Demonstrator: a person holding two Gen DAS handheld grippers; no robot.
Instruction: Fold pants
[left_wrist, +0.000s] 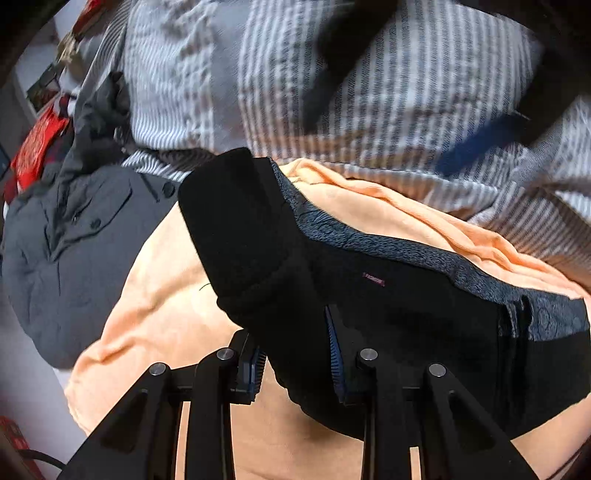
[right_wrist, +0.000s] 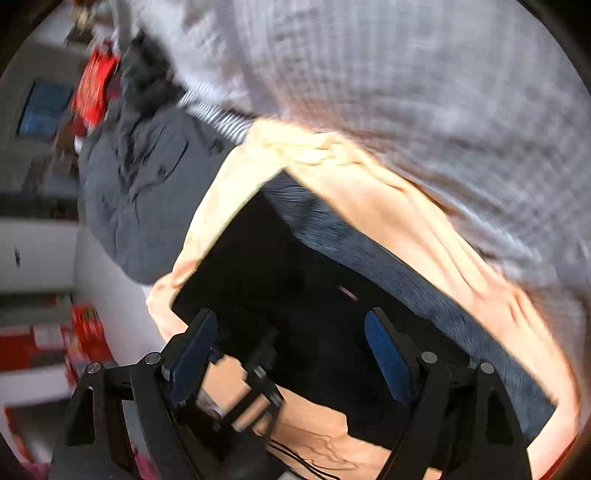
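Striped grey-and-white bedding (left_wrist: 369, 92): largest surface in view; it covers the far side of my work area. Blurred in the right wrist view.
Peach-orange cloth sheet (left_wrist: 155, 295): spread over the bedding; it serves as the folding surface directly under the garment.
Dark grey buttoned garment (left_wrist: 74, 240): crumpled heap just beside the peach sheet on its left side; it appears unfolded and is not part of the current step.
Black fabric pants with a mottled grey waistband (left_wrist: 406, 306): lying on the peach sheet, already compacted into a short block. One rounded black end (left_wrist: 229, 221) is doubled over on top of the rest, and the waistband runs along the far edge. A small pink label shows on the black panel.
Left gripper (left_wrist: 295, 354): fingers close together, with a fold of the black pants between the blue pads; I judge it to be pinching the near edge, though the actual contact is hidden by cloth.
Right gripper (right_wrist: 291, 354): fingers spread wide, nothing between them, hovering over the black panel of the pants.
Progress: I judge the fold to be mostly complete, since the pants read as a layered bundle, not a full-length garment.
Remaining: I judge that the doubled end needs settling flat and the left grip releasing. Layer count cannot be confirmed.
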